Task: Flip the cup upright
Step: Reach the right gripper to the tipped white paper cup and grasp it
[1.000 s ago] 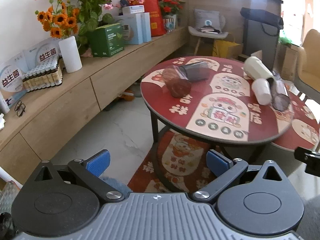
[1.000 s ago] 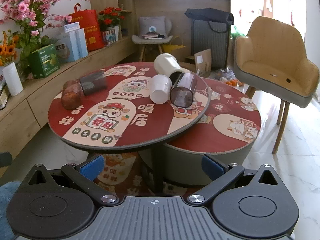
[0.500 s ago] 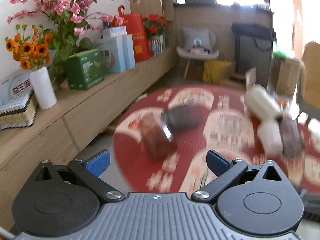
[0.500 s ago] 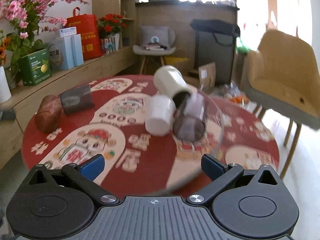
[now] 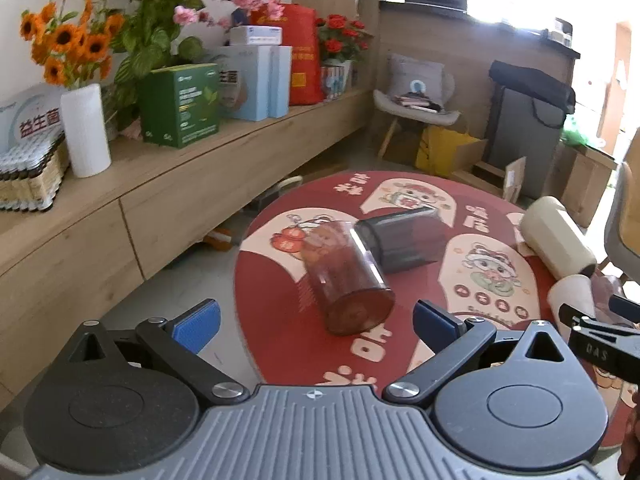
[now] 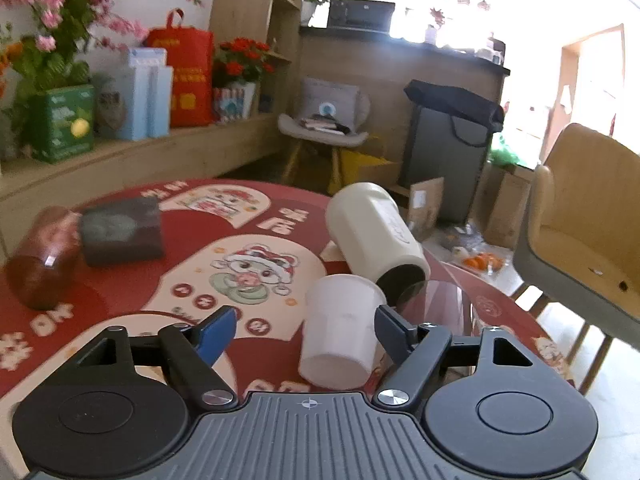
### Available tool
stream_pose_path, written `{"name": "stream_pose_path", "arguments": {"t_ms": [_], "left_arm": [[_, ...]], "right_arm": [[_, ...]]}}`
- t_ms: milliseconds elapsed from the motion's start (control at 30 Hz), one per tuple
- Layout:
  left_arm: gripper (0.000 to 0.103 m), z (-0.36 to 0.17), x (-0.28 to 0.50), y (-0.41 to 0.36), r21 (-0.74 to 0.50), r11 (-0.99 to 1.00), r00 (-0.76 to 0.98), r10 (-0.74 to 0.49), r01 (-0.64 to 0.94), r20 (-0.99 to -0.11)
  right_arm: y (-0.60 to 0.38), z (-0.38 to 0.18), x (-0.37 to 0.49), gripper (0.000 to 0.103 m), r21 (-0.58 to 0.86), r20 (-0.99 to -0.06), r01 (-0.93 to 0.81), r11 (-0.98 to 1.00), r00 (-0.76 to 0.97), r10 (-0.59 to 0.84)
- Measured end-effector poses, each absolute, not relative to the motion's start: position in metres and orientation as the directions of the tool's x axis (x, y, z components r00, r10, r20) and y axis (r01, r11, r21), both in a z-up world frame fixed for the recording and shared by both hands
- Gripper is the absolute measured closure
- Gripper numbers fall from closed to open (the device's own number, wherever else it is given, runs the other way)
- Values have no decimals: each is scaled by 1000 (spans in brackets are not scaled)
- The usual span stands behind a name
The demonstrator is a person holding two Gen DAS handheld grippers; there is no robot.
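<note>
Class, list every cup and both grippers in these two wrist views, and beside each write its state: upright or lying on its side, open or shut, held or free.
Brown translucent cup: lying on its side, free.
Dark grey cup: lying on its side, touching the brown one.
Cream cup: lying on its side, free.
White cup: lying on its side, free.
Clear cup: on its side, partly hidden.
Left gripper: open, empty.
Right gripper: open, empty.

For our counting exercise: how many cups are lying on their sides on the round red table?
5. Brown cup and dark grey cup lie together on the left; cream cup, white cup and a clear tinted cup, partly hidden, cluster on the right.
</note>
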State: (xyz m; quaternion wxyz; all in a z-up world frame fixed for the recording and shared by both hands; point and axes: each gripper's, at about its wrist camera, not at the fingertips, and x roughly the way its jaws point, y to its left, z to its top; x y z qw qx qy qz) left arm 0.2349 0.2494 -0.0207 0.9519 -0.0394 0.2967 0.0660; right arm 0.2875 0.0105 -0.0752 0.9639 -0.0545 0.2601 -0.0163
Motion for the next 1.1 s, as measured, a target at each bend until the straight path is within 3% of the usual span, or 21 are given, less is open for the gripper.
{"name": "stream_pose_path", "arguments": {"t_ms": [233, 667, 800, 1100], "left_arm": [[0, -19, 239, 257, -44, 985, 815, 110, -164, -569], [0, -24, 236, 258, -90, 988, 820, 54, -128, -570], [0, -24, 237, 259, -96, 989, 821, 38, -112, -569], [0, -29, 240, 268, -124, 986, 813, 15, -108, -582]], "right_arm": [[5, -90, 322, 39, -46, -582, 94, 995, 806, -103], [10, -103, 333, 43, -140, -582, 186, 973, 779, -233], [9, -109, 338, 53, -165, -593, 202, 965, 762, -261], [22, -102, 307, 54, -37, -619, 136, 990, 775, -130]]}}
